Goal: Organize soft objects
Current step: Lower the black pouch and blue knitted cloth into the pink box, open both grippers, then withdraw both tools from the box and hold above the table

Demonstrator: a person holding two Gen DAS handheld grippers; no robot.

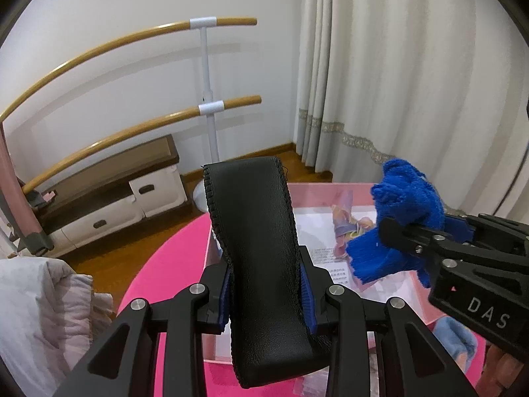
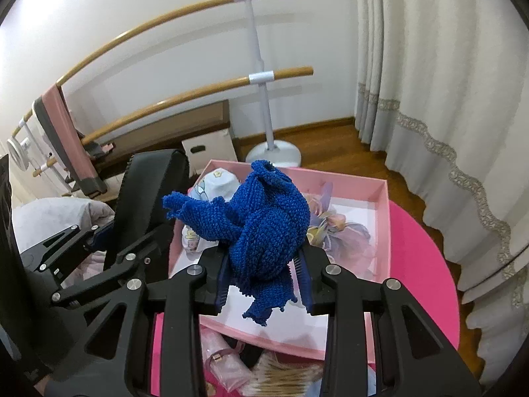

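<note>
Both grippers grasp cargo: left gripper (image 1: 264,301) clenches an upright black leather strap (image 1: 258,258), right gripper (image 2: 264,281) a bunched blue knitted cloth (image 2: 264,228), with the open pink box (image 2: 383,228) just beyond, nearer the right.

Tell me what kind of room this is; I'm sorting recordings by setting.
Probably a room in a home, perhaps used for dance practice: a double ballet barre stands by the wall, with floor-length curtains, a wooden floor and a low drawer cabinet.
</note>
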